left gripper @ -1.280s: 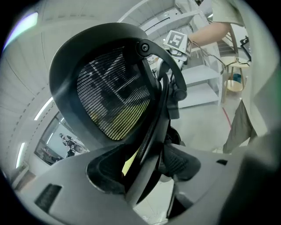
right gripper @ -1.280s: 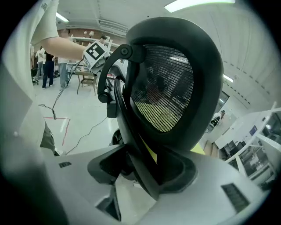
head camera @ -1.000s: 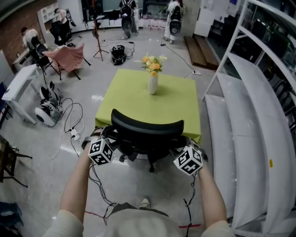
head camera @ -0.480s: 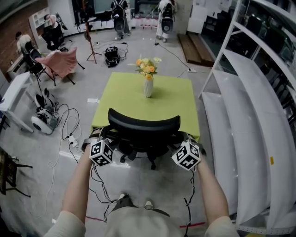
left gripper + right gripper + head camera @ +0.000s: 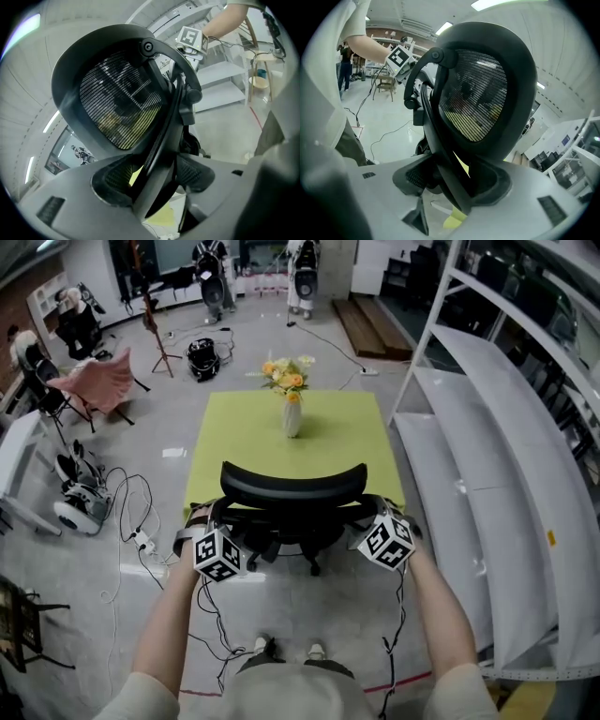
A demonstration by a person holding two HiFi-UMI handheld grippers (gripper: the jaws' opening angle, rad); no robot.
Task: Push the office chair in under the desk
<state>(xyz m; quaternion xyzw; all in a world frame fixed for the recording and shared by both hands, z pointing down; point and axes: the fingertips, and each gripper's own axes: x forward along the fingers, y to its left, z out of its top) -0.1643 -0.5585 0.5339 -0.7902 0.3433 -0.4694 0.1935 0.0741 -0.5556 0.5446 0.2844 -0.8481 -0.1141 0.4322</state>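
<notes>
The black mesh-back office chair (image 5: pixel 293 486) stands at the near edge of the green-topped desk (image 5: pixel 328 442), its seat hidden under the top. My left gripper (image 5: pixel 206 523) is at the chair's left side and my right gripper (image 5: pixel 373 516) at its right. In the left gripper view the chair (image 5: pixel 117 98) has a dark back strut clamped between the pads of the left gripper (image 5: pixel 152 176). In the right gripper view the chair (image 5: pixel 487 89) has a strut between the pads of the right gripper (image 5: pixel 452 180), whose jaws are opening but still touch it.
A white vase of flowers (image 5: pixel 292 413) stands on the desk. White shelving (image 5: pixel 506 484) runs along the right. Cables (image 5: pixel 131 512) and a white device (image 5: pixel 75 507) lie on the floor at the left. My feet (image 5: pixel 286 650) are behind the chair.
The chair and both grippers have moved forward toward the desk, and I have stepped after them. Both grippers keep their hold on the chair.
</notes>
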